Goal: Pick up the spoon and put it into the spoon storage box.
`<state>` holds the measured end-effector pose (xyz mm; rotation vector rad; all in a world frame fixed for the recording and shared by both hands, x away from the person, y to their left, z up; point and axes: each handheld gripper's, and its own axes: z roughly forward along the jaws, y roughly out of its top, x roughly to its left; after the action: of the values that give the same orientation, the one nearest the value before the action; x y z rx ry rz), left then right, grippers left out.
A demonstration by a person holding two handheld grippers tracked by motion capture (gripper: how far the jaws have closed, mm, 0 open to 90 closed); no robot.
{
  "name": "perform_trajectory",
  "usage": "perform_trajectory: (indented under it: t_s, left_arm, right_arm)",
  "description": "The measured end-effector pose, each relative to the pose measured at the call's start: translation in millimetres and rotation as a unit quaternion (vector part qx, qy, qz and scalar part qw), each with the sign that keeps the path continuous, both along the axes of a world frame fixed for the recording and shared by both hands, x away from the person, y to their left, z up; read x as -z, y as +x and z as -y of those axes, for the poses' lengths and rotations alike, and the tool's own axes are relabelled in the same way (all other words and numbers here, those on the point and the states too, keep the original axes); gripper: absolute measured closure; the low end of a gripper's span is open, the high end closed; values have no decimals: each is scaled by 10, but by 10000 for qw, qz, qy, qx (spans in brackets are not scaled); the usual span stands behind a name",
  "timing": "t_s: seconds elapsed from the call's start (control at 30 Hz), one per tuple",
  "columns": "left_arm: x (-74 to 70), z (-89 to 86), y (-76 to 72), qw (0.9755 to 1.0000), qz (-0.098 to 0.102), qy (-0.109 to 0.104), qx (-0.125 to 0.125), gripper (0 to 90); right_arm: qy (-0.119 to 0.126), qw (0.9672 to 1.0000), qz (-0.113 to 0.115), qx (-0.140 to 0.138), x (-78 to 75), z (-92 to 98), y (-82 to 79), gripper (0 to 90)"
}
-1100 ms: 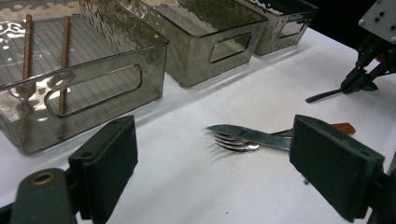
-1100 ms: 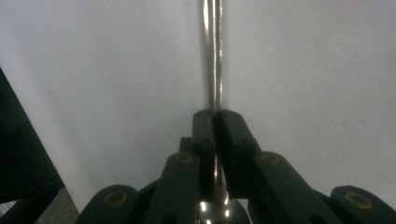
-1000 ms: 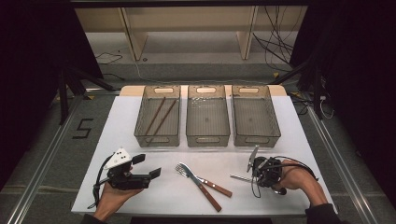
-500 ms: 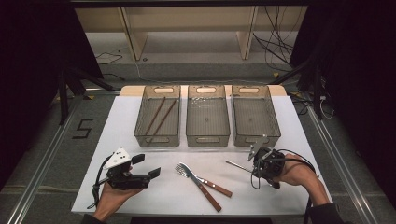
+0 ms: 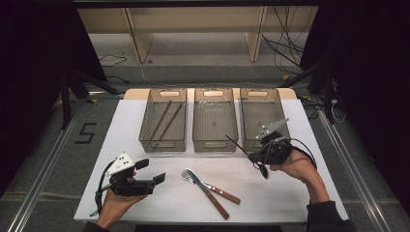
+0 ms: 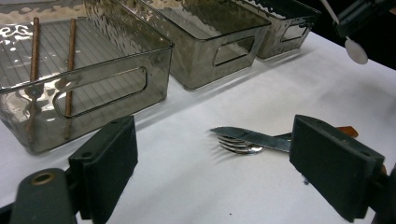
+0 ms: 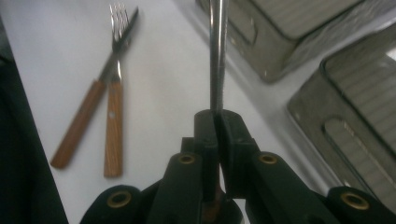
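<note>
White table [image 5: 159,203], three grey bins along its far edge: you are carrying a spoon [image 5: 247,153] toward them.
Right gripper [image 5: 260,155] pinches its handle just before the right bin [image 5: 258,113]; left gripper [image 5: 153,180] rests wide, empty. Next, pick the proper bin, lower, release.

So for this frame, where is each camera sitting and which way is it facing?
High view: above the table's near side, looking forward and down on three bins; both hands enter from below.
Left gripper view: along open jaws toward fork and knife.
Right gripper view: along jaws shut on a spoon.
Shared: all show fork and knife.
</note>
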<state>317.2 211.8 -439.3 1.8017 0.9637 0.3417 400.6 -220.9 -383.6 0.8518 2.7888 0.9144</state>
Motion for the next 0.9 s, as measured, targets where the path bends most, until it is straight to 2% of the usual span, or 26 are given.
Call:
perform_trajectory:
  t_s: [0.13, 0.3, 0.6, 0.9]
  left_arm:
    - [-1, -4, 1, 10000, 4, -1, -4, 149]
    - [-3, -2, -2, 10000, 19, -10, -4, 149]
    - [-10, -20, -10, 9999, 108, -26, -63, 149]
    - [-19, -31, -19, 9998, 200, -47, -65, 149]
  right_arm:
    - [410, 9990, 87, 152, -72, -34, 78, 865]
    - [735, 9961, 237, 430, -151, -81, 172, 865]
    - [1034, 9899, 460, 859, -244, -181, 296, 864]
    - [1235, 9853, 528, 1059, -314, -294, 422, 864]
